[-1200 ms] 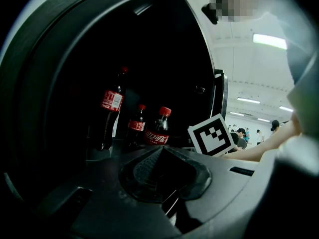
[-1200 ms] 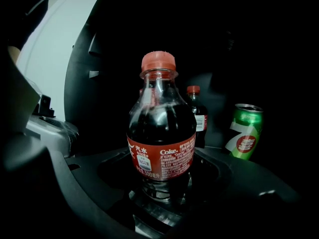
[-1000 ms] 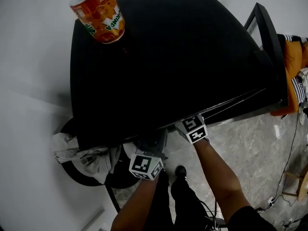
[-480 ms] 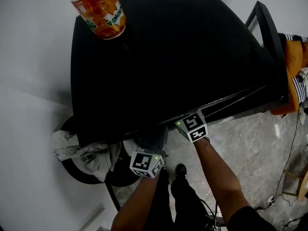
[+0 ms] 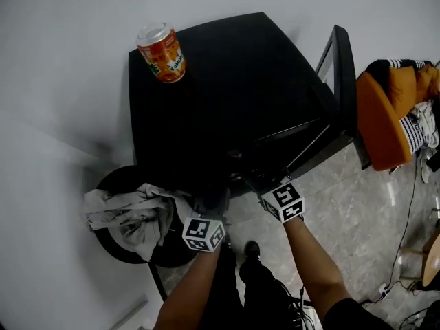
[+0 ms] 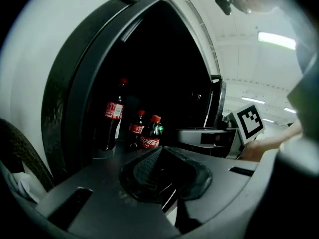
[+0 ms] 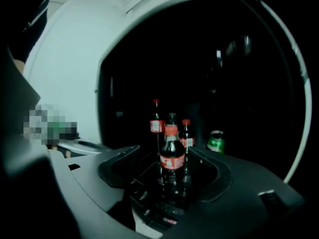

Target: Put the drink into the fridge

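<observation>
Right gripper (image 7: 166,154): jaws spread wide, w/ the cola bottle (image 7: 172,159) standing upright between them. There's a gap each side of the bottle, so I'd say I'm not pinching it, tho its base is lost in the dark & I can't see what it rests on.

Left gripper (image 6: 160,150): jaws pressed together, nothing in them. It hangs at the fridge (image 5: 227,95) opening, doing nothing for the job rn.

Where things are:
- Door (image 5: 340,81) stands open on my right side in the head view, both grippers low at the front of the opening
- Bottle looks to be inside, just in front of the other bottles (image 7: 156,126) at the back, green can (image 7: 216,141) off to the right of them
- Orange can (image 5: 162,52) sits on top of the fridge near the back corner, well apart from both grippers

Progress, my read: door open, drink carried in & prob. set down, so the main part is about done. Left to do: back the right gripper straight out w/o clipping the bottle (tall & narrow, tips easy), then shut the door, likely w/ the free left. If the orange can counts as a drink too, that one's not in yet
</observation>
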Tool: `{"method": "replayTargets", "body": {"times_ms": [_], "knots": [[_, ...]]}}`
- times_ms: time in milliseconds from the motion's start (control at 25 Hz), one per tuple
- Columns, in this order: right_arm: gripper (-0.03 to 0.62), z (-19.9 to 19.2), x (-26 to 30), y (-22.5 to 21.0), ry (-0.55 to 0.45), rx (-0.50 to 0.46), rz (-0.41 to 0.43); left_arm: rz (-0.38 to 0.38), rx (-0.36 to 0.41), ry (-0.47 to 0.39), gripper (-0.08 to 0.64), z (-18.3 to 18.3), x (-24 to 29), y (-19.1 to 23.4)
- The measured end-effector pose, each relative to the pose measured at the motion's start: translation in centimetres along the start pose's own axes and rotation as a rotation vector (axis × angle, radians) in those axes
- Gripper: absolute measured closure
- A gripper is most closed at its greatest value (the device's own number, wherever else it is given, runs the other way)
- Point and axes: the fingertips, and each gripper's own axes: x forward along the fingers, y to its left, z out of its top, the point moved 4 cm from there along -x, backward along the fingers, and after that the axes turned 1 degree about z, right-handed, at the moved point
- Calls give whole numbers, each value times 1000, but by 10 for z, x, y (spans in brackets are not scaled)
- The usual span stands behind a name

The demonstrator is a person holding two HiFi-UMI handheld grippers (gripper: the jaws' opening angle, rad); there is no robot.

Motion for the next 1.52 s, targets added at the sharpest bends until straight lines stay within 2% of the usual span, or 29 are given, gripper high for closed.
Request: {"method": "replayTargets", "body": {"times_ms": [200, 240, 280, 320, 480, 560, 680, 760, 880, 1000, 1240, 1400, 1520], "knots": [[291, 52, -57, 31, 4, 19, 56, -46, 45, 7, 549, 37, -41, -30], [337, 63, -68, 36, 4, 23, 45, -61, 51, -3, 549, 47, -50, -38], [494, 74, -80, 42, -5, 24, 31, -83, 62, -10, 549, 57, -58, -47], [541, 86, -93, 50, -18, 20, 27, -115, 79, -10, 549, 67, -67, -59], [554, 124, -138, 90, -57, 6, 86, -271, 170, 22, 549, 99, -112, -105], [563, 135, -160, 108, -51, 46, 135, -324, 197, 30, 549, 109, -141, -120], [569, 155, -196, 135, -87, 90, 214, -352, 180, 10, 549, 118, -182, -129], [569, 163, -220, 162, -104, 66, 265, -366, 148, -5, 549, 117, -209, -131], [569, 166, -265, 198, -99, 5, 314, -444, 131, 10, 549, 102, -237, -144], [568, 177, -310, 218, -90, -40, 262, -523, 138, -5, 549, 101, -266, -161], [568, 206, -369, 270, -128, -75, 89, -541, 149, -84, 551, 119, -355, -159], [568, 211, -389, 306, -207, -92, 17, -594, 91, -99, 549, 105, -408, -152], [568, 188, -401, 337, -107, -115, 15, -638, 77, -97, 551, 90, -432, -164]]}}
